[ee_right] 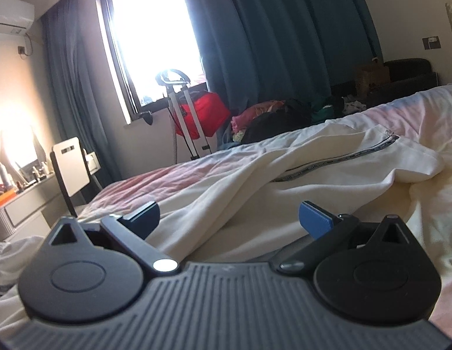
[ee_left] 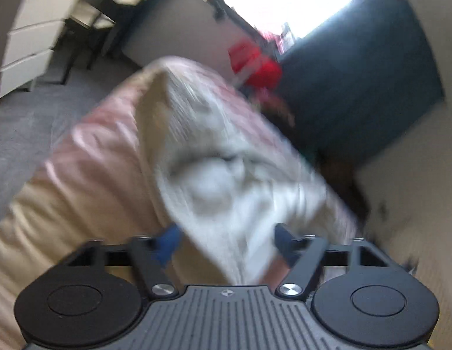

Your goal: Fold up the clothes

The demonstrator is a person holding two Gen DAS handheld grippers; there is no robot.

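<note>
A white garment with a zipper (ee_right: 284,157) lies spread on the pink and cream bed (ee_right: 167,178). In the blurred left wrist view the white garment (ee_left: 226,180) hangs or bunches right in front of my left gripper (ee_left: 226,242); its jaws stand wide apart with cloth between them and over the right finger. My right gripper (ee_right: 229,218) is open, low over the bed, with a fold of the garment lying between its blue fingertips (ee_right: 315,221).
A red bag (ee_right: 205,113) and a garment steamer stand (ee_right: 182,110) are by the window. A pile of coloured clothes (ee_right: 269,116) lies beyond the bed. A chair (ee_right: 71,169) and desk stand at left. White drawers (ee_left: 30,38) show in the left wrist view.
</note>
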